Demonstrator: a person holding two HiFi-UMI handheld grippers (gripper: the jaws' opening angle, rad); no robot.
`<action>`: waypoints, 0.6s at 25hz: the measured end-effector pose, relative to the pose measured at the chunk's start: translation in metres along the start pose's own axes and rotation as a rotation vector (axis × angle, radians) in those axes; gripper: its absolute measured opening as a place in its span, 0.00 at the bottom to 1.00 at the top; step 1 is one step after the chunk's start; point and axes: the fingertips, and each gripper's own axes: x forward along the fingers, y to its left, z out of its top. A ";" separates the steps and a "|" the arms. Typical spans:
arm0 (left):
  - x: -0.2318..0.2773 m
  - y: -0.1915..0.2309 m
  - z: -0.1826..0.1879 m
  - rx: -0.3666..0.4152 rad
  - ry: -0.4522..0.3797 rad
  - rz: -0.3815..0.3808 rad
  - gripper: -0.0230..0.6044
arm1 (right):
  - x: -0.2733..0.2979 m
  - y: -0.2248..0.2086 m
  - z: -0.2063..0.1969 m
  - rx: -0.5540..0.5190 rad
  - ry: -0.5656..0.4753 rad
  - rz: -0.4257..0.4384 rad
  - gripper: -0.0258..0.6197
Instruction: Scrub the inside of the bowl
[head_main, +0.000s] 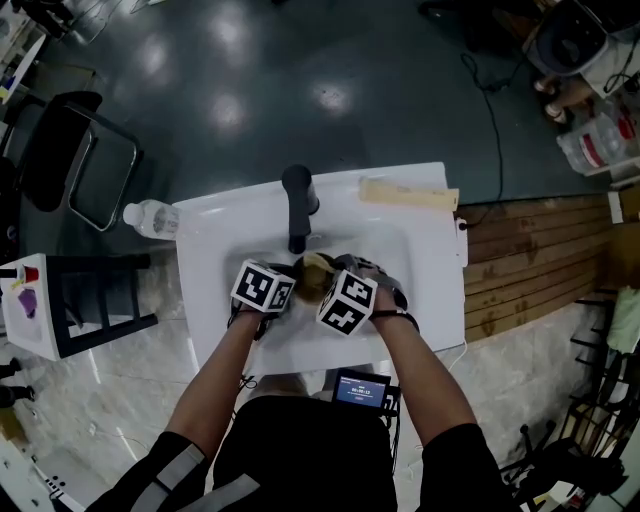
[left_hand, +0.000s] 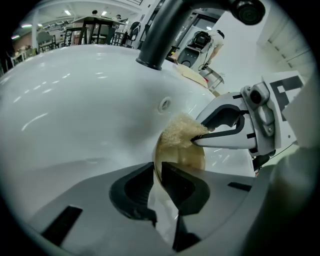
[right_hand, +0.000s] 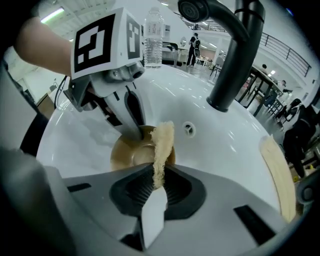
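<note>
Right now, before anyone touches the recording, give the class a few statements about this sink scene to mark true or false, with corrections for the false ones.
1. The left gripper is clamped on the rim of the brown bowl. True.
2. The right gripper is empty. False: its fingers pinch a tan scrub pad that reaches into the bowl.
3. The bowl is on the floor beside the sink. False: it is held inside the white sink, below the black faucet.
4. A clear water bottle is at the sink's edge. True.
5. Water is pouring from the faucet. False: no stream shows.
</note>
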 end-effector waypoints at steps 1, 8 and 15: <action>0.000 0.000 0.000 -0.006 0.007 0.000 0.09 | 0.003 -0.003 0.001 0.009 0.003 -0.018 0.10; -0.001 0.002 -0.004 -0.060 0.069 -0.020 0.11 | 0.015 -0.006 0.018 0.067 -0.008 -0.050 0.10; 0.000 0.009 -0.006 -0.155 0.057 -0.010 0.10 | 0.022 0.011 0.031 0.060 -0.038 -0.037 0.10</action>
